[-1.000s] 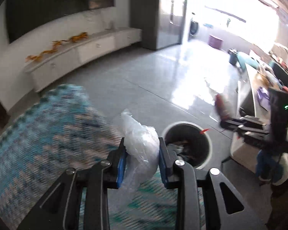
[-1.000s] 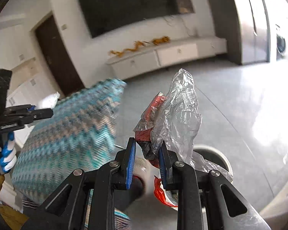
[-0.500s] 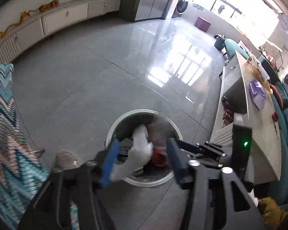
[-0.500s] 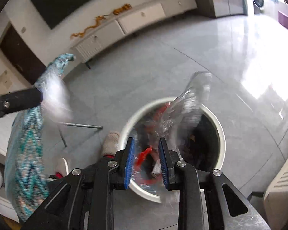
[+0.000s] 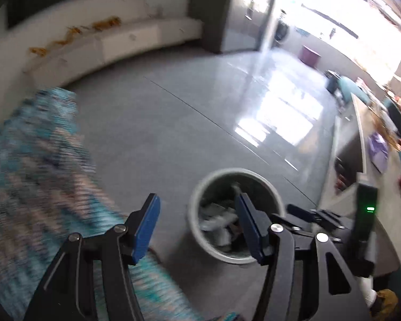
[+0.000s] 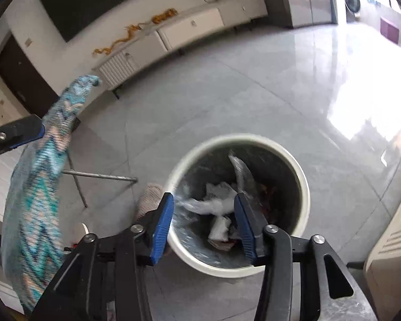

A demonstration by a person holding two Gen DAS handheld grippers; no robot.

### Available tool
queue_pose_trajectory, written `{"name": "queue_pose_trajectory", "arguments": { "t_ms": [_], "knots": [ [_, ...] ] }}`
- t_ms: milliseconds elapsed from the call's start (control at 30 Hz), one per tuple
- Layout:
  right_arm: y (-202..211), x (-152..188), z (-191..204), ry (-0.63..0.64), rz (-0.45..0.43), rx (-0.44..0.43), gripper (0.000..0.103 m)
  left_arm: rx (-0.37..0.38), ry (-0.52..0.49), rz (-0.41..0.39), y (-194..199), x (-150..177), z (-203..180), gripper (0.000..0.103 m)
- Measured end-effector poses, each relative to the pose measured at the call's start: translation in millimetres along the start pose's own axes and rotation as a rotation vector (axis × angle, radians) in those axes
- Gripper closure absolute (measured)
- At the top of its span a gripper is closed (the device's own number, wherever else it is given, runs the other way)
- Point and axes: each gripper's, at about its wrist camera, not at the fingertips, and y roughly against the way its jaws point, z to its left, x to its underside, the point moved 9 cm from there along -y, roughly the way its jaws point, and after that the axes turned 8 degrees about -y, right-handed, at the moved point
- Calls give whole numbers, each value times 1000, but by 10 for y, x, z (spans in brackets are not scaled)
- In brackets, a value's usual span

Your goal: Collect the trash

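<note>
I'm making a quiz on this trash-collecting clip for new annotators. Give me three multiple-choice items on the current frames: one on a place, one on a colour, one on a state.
1. Where is the crumpled plastic trash?
A. in the round bin
B. on the cabinet
C. in the right tongs

2. What colour are the tong pads?
A. red
B. blue
C. yellow

3. What state are the left tongs in?
A. shut on a bag
B. shut, empty
C. open, empty

Answers:
1. A: the plastic trash lies inside the bin.
2. B: the pads show blue.
3. C: the left tongs stand spread with nothing between them; the right tongs likewise.
</note>
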Motion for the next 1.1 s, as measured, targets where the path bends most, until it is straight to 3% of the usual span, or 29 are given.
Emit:
{"name": "queue_pose_trajectory", "arguments": {
  "t_ms": [167,300,333,433,533,800,1100],
  "knots": [
    [344,-138,666,99,-89,-35,37,-145,45,-116,601,90,416,39],
    [635,-198,1271,180,-162,-67,32,-261,106,-202,1156,269,842,37],
    [709,-210,1406,196,-178,-74,25,-282,120,-217,1277,307,948,35],
    [945,-179,1861,256,-232,-103,18,-364,173,-262,1667,453,1285,28],
    [1111,-112,2263,318,-267,-116,10,-428,221,-303,2012,623,1563,27],
    [1471,70,3221,443,-337,-164,5,-612,305,-370,2774,1108,2165,23],
    [1834,119,3779,490,-405,-235,0,-751,351,-441,3448,1392,2483,13]
  ]
}}
